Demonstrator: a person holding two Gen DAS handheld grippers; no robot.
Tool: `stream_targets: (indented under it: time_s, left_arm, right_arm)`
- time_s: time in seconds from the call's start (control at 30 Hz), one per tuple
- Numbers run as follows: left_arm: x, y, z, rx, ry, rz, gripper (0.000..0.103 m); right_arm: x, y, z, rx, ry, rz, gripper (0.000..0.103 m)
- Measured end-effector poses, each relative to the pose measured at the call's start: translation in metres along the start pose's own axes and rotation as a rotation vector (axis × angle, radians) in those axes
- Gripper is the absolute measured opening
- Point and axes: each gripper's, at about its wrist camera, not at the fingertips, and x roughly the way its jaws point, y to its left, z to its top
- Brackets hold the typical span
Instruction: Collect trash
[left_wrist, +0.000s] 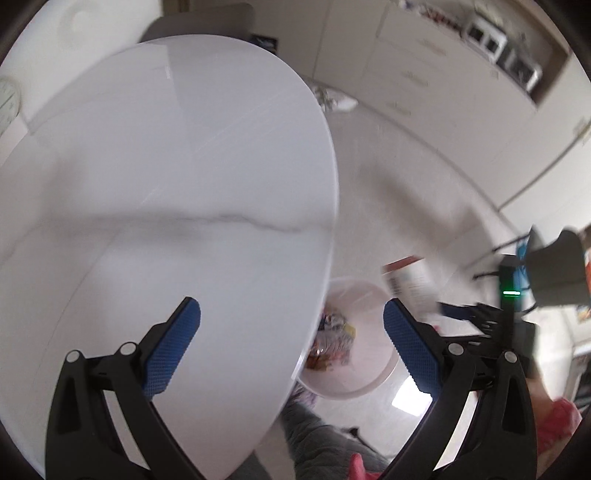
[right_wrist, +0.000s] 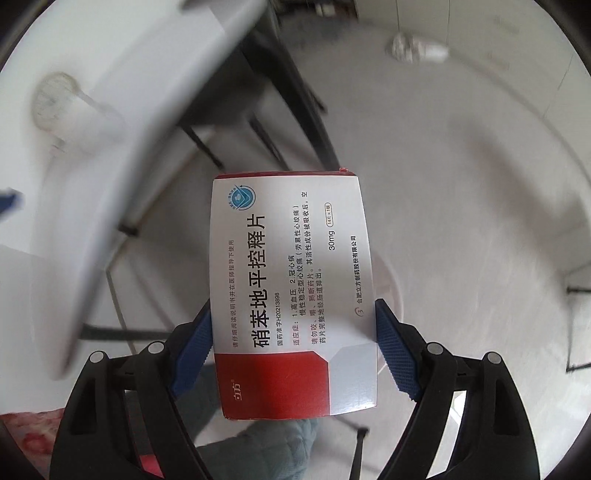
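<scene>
Glossy white marble-look bench (left_wrist: 166, 192), rounded at the edge, faint grey vein across. Left tool (left_wrist: 291, 347), blue ribbed pads on black linkages, gaping wide over the bench edge, tilted steeply down, nothing between the pads. Just beyond the edge, on the floor, round white bin (left_wrist: 369, 387) with crumpled wrappers inside. Right tool (right_wrist: 293, 350) clamped on a flat cardboard medicine box (right_wrist: 291, 280), white and red, smooth printed face, held above the floor.
</scene>
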Motion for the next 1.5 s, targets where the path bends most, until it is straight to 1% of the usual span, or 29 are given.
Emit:
stream_targets:
  time_s: [0.03, 0.07, 0.17, 0.27, 0.33, 0.4, 0.47, 0.57, 0.63, 0.7, 0.8, 0.87, 0.9, 0.93, 1.0, 1.07, 1.13, 1.17, 1.23, 1.27, 1.3, 1.37, 1.4, 1.47, 1.5]
  left_arm:
    - [0.005, -0.007, 0.0, 0.02, 0.009, 0.01, 0.095]
    - [0.011, -0.015, 0.006, 0.033, 0.016, 0.016, 0.095]
    - [0.026, -0.025, 0.006, 0.076, 0.051, 0.029, 0.095]
    - [0.036, -0.029, 0.008, 0.091, 0.075, 0.036, 0.095]
    - [0.041, -0.026, 0.009, 0.089, 0.09, 0.042, 0.095]
    - [0.038, -0.027, 0.004, 0.079, 0.099, 0.047, 0.095]
    - [0.038, -0.028, 0.005, 0.072, 0.102, 0.049, 0.095]
    - [0.034, -0.024, 0.003, 0.072, 0.101, 0.056, 0.095]
    - [0.03, -0.021, 0.002, 0.074, 0.099, 0.06, 0.095]
    - [0.023, -0.018, 0.002, 0.069, 0.089, 0.055, 0.095]
    - [0.007, -0.011, 0.004, 0.061, 0.062, 0.044, 0.095]
    - [-0.013, -0.006, 0.004, 0.057, 0.028, 0.036, 0.095]
    - [-0.02, -0.004, 0.004, 0.056, 0.016, 0.036, 0.095]
    - [-0.033, 0.0, 0.004, 0.051, -0.003, 0.037, 0.095]
    - [-0.059, 0.008, 0.005, 0.04, -0.04, 0.035, 0.095]
    - [-0.088, 0.017, 0.008, 0.021, -0.085, 0.041, 0.095]
    - [-0.129, 0.031, 0.012, -0.005, -0.168, 0.064, 0.095]
    - [-0.15, 0.039, 0.014, -0.016, -0.212, 0.085, 0.095]
    - [-0.183, 0.048, 0.019, -0.033, -0.281, 0.117, 0.095]
    - [-0.206, 0.056, 0.022, -0.048, -0.329, 0.135, 0.095]
    - [-0.22, 0.061, 0.024, -0.058, -0.359, 0.146, 0.095]
    - [-0.255, 0.073, 0.028, -0.08, -0.432, 0.179, 0.095]
    - [-0.277, 0.078, 0.032, -0.088, -0.482, 0.209, 0.095]
    - [-0.307, 0.086, 0.04, -0.093, -0.55, 0.244, 0.095]
    - [-0.33, 0.089, 0.045, -0.103, -0.602, 0.262, 0.095]
  right_arm:
    - [0.021, -0.005, -0.004, 0.003, 0.038, 0.0, 0.082]
    - [0.052, -0.009, -0.007, 0.01, 0.089, -0.003, 0.082]
    - [0.121, -0.009, -0.013, 0.024, 0.186, -0.005, 0.082]
    - [0.17, -0.009, -0.014, 0.06, 0.253, -0.019, 0.082]
    - [0.192, -0.009, -0.015, 0.089, 0.279, -0.025, 0.082]
    - [0.206, -0.003, -0.016, 0.093, 0.301, -0.05, 0.082]
    - [0.21, -0.007, -0.023, 0.102, 0.32, -0.062, 0.083]
    - [0.214, 0.0, -0.023, 0.126, 0.335, -0.063, 0.083]
    - [0.21, 0.005, -0.02, 0.13, 0.329, -0.081, 0.089]
    - [0.194, 0.003, -0.022, 0.126, 0.299, -0.09, 0.09]
    - [0.153, 0.007, -0.016, 0.133, 0.247, -0.108, 0.091]
    - [0.105, 0.022, -0.012, 0.121, 0.163, -0.109, 0.091]
    - [0.081, 0.035, -0.006, 0.103, 0.122, -0.118, 0.093]
    - [0.061, 0.042, -0.008, 0.086, 0.09, -0.128, 0.097]
    - [-0.003, 0.074, 0.001, 0.034, -0.021, -0.136, 0.1]
    - [-0.043, 0.093, 0.018, 0.0, -0.1, -0.125, 0.1]
    - [-0.097, 0.133, 0.048, -0.053, -0.209, -0.107, 0.1]
    - [-0.129, 0.155, 0.057, -0.09, -0.277, -0.098, 0.1]
    - [-0.167, 0.179, 0.074, -0.128, -0.371, -0.079, 0.1]
    - [-0.194, 0.198, 0.082, -0.153, -0.434, -0.051, 0.1]
    - [-0.209, 0.207, 0.086, -0.168, -0.468, -0.031, 0.1]
    - [-0.249, 0.239, 0.101, -0.205, -0.556, 0.013, 0.1]
    - [-0.263, 0.25, 0.106, -0.221, -0.584, 0.017, 0.1]
    - [-0.298, 0.278, 0.119, -0.236, -0.659, -0.001, 0.1]
    - [-0.311, 0.284, 0.127, -0.246, -0.684, 0.0, 0.1]
